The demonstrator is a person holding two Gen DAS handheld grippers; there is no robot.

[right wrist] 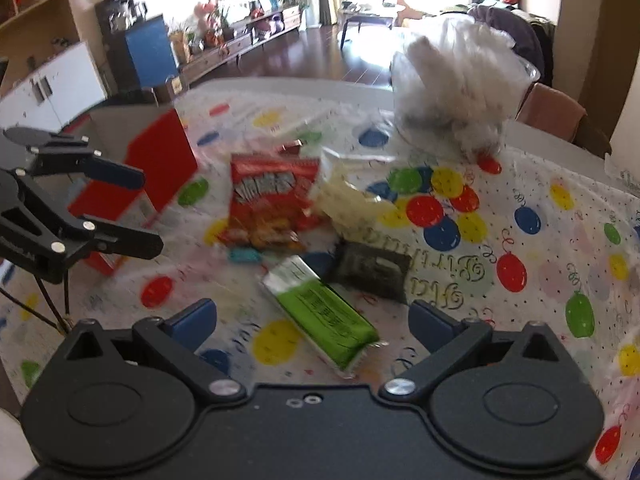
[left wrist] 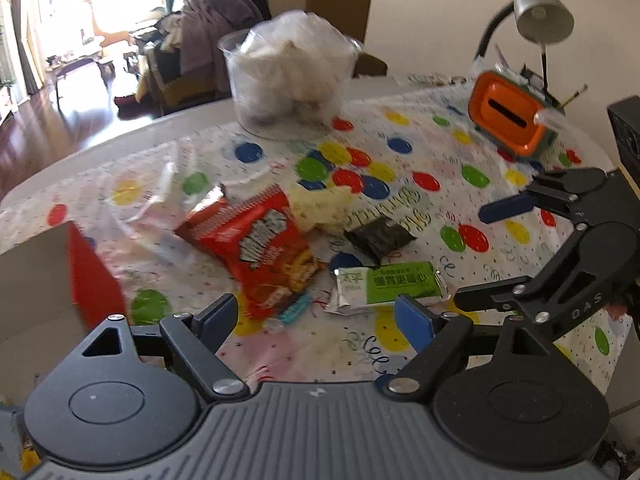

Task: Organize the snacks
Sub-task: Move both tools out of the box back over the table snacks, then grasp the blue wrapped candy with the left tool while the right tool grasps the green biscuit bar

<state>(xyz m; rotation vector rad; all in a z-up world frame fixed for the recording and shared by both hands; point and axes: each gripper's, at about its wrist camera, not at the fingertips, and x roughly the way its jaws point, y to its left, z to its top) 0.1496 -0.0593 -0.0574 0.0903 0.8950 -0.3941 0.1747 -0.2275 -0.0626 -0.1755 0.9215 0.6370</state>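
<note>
Both claws hang above a desk (left wrist: pixel 120 148) covered with a balloon-print cloth (right wrist: pixel 520 208), and neither has hold of anything. The left claw (left wrist: pixel 316 312) stands wide apart over the near edge of the snack pile. The right claw (right wrist: pixel 312 320) is spread as wide as it goes, with the green bar (right wrist: pixel 320 312) lying on the cloth between its blue pads (right wrist: pixel 432 320), untouched.

The snacks lie loose in the middle of the desk. A red chip bag (left wrist: pixel 260 248) sits left of centre, a pale yellow packet (left wrist: pixel 316 204) just beyond it on the right, and a small dark packet (left wrist: pixel 378 236) to the right of both. The green bar lies nearest, just in front of the dark packet. A small blue candy (left wrist: pixel 294 310) rests at the near edge of the chip bag.

A red and brown box (right wrist: pixel 156 160) stands open at the left side of the desk. Farther back is a clear tub (left wrist: pixel 288 80) stuffed with white bags. An orange holder (left wrist: pixel 512 116) and a grey lamp (left wrist: pixel 540 8) stand at the far right.
</note>
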